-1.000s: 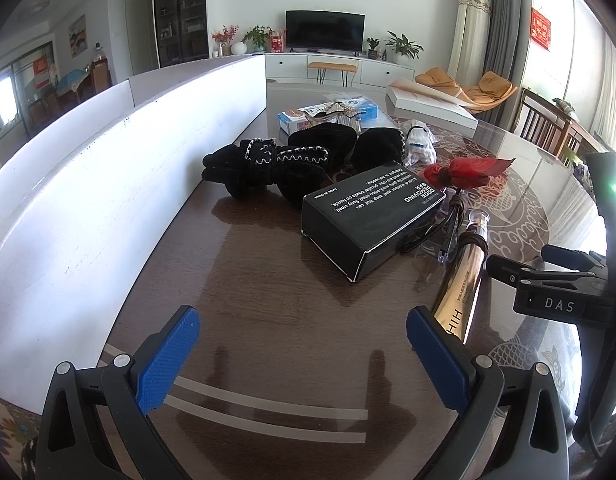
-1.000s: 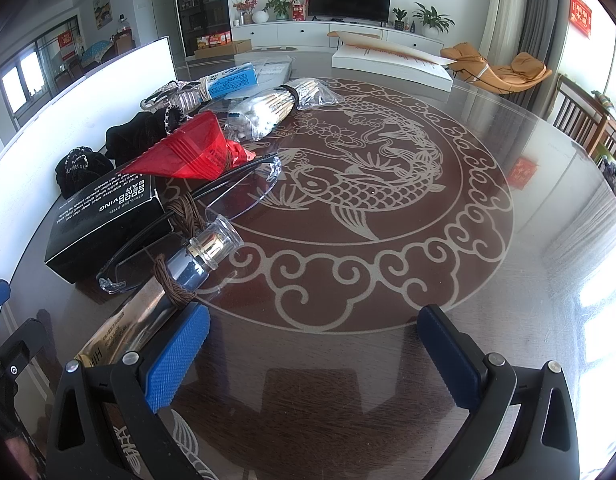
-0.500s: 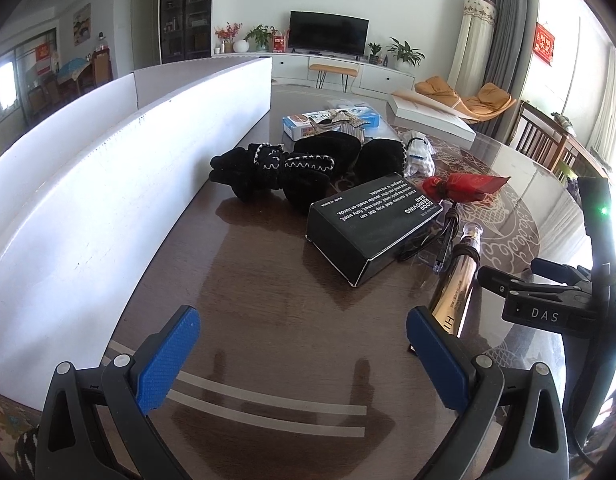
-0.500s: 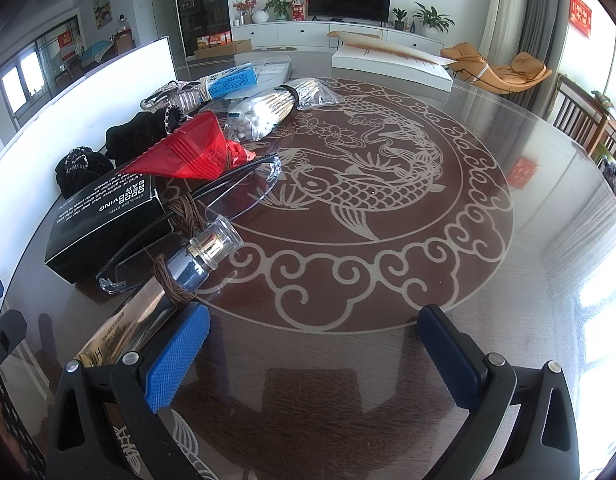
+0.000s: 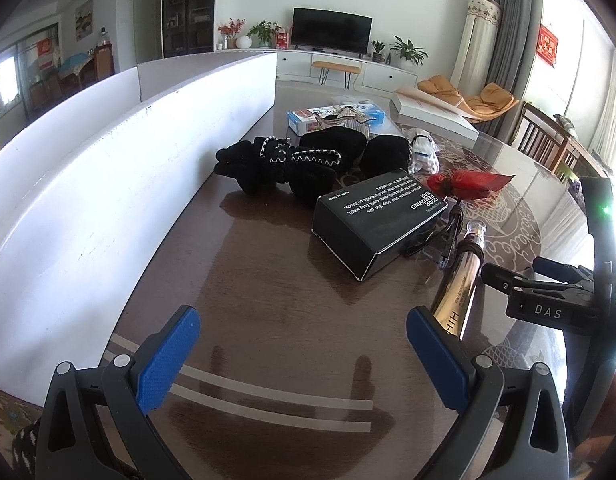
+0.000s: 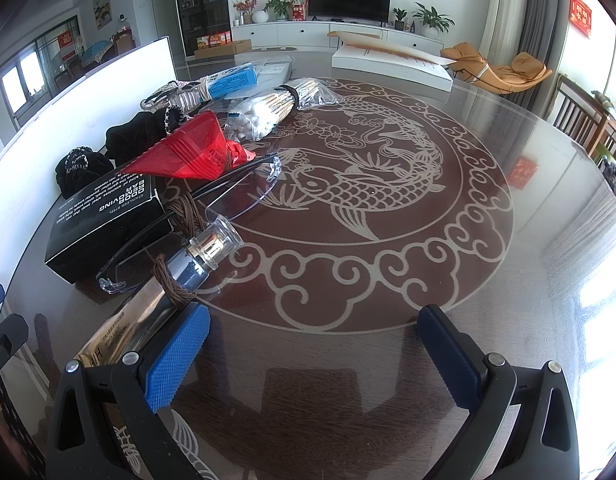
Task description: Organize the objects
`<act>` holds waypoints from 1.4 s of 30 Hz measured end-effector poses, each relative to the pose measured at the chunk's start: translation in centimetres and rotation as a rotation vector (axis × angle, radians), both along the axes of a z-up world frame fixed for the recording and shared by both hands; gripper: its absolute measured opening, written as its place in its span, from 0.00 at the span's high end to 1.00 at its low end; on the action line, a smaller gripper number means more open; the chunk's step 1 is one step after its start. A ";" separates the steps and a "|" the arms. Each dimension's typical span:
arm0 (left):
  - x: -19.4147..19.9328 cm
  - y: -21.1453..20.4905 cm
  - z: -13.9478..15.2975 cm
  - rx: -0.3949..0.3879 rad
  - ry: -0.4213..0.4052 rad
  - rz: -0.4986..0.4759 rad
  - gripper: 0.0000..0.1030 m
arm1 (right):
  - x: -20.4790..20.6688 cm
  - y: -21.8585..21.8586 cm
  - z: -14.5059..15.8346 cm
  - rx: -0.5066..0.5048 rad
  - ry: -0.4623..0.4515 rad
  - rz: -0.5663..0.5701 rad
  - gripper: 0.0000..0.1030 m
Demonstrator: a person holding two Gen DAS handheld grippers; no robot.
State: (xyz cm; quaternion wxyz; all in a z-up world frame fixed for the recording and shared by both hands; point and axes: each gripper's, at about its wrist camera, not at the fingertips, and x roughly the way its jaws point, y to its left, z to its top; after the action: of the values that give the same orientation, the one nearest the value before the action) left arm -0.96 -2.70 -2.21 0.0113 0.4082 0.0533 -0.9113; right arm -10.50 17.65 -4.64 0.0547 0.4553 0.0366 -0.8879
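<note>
Clutter sits ahead of both my tools, none of it in hand. My left gripper (image 5: 304, 356) hangs over bare bench (image 5: 268, 288) with its jaws wide apart and nothing between them; the black box (image 5: 377, 222) lies ahead and a little right of them, the black gloves (image 5: 280, 164) further ahead against the white board (image 5: 120, 184). The gold bottle (image 5: 461, 284) lies just outside the right jaw, neck pointing away.

My right gripper (image 6: 311, 354) is likewise spread and empty over the patterned glass. From its camera the bottle (image 6: 180, 276) lies just ahead of the left jaw, a brown cord (image 6: 176, 284) wound round it, clear safety glasses (image 6: 228, 200) beside and partly under it. Further ahead left are the red bag (image 6: 188, 156) and a packet of cotton swabs (image 6: 264, 110).

I judge both tools are held back and open so I can choose a first pick; the bottle is nearest to either, though the cord and glasses tangled about it could drag along.
</note>
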 end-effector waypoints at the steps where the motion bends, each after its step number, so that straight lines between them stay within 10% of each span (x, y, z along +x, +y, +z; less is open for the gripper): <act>1: 0.0 0.1 0.0 -0.003 0.001 -0.003 0.00 | 0.0 0.0 0.0 0.000 0.000 0.000 0.00; 42: -1.1 -0.1 -2.3 -0.034 -0.106 0.015 0.00 | 0.0 0.0 0.0 0.000 0.000 0.000 0.00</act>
State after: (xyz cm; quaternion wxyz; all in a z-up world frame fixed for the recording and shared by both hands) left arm -2.03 -2.78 -4.54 0.0278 0.4553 0.0402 -0.8890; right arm -10.50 17.66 -4.63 0.0548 0.4554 0.0368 -0.8879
